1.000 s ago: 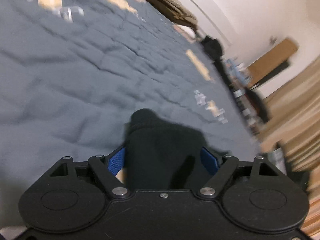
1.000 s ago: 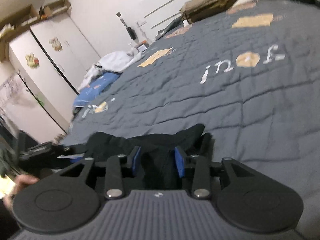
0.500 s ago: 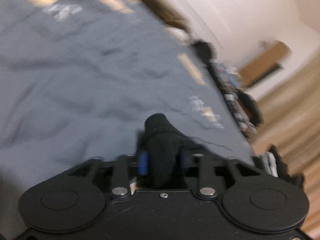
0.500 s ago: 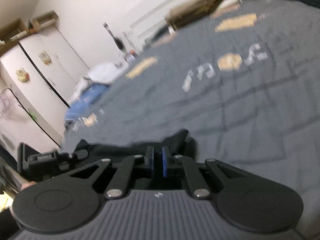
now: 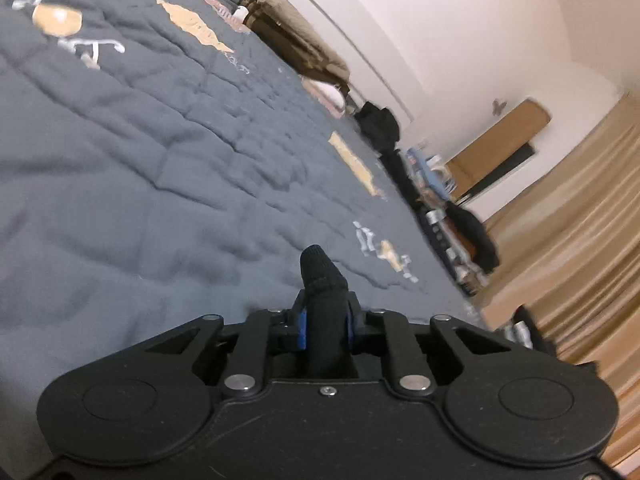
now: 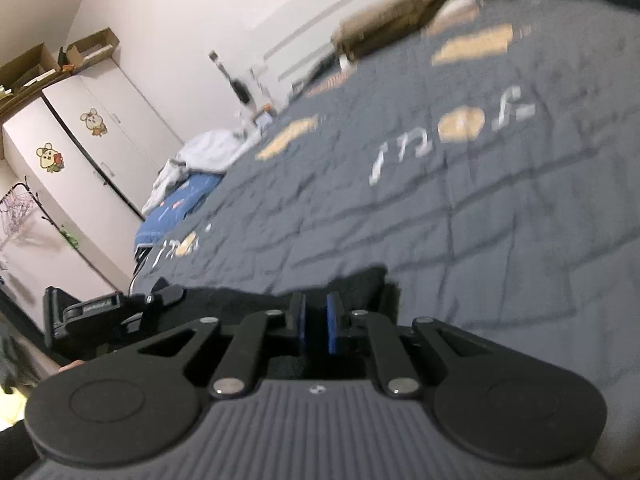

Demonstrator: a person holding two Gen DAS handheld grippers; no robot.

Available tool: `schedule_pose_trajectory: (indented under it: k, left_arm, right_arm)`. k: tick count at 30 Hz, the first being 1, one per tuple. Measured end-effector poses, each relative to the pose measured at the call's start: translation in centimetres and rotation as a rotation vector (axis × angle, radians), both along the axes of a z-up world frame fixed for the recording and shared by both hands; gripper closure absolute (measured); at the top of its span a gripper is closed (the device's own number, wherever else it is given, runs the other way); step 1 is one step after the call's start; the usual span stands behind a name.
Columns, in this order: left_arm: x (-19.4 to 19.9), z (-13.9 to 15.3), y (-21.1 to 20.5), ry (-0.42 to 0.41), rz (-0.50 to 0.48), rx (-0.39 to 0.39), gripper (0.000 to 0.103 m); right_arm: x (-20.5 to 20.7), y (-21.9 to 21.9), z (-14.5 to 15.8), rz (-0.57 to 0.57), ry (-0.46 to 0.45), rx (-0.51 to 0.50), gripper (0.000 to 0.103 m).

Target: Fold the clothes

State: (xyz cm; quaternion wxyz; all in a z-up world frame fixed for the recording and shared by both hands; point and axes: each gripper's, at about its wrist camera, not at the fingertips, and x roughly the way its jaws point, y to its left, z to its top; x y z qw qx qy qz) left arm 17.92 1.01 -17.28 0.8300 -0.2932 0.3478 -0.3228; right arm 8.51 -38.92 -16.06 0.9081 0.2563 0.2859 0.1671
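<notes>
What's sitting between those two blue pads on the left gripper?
A bunched fold of the black garment fills the gap of the left gripper; its jaws have just been closing and now pinch it above the grey quilt. The left wrist view shows it.

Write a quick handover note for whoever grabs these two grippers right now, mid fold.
Left gripper: jaws have just been closing, now pinching a bunched end of the black garment.
Right gripper: shut on the garment's other edge.
Garment lies low over the near edge of the grey quilt.
Done: both ends gripped.
Left: spread it flat on the quilt, then fold; no fold is visible yet.
</notes>
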Motion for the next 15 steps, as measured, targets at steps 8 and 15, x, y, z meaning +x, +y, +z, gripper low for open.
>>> schedule_pose_trajectory:
  k: [8, 15]
  left_arm:
    - [-2.2, 3.8, 1.9, -0.034, 0.11, 0.077, 0.043]
    - [-10.0, 9.0, 1.7, -0.106, 0.105, 0.063, 0.029]
  right_arm:
    - [-1.1, -0.5, 3.2, 0.036, 0.015, -0.086, 0.093]
    - [-5.4, 1.3, 6.9, 0.078, 0.012, -0.038, 0.092]
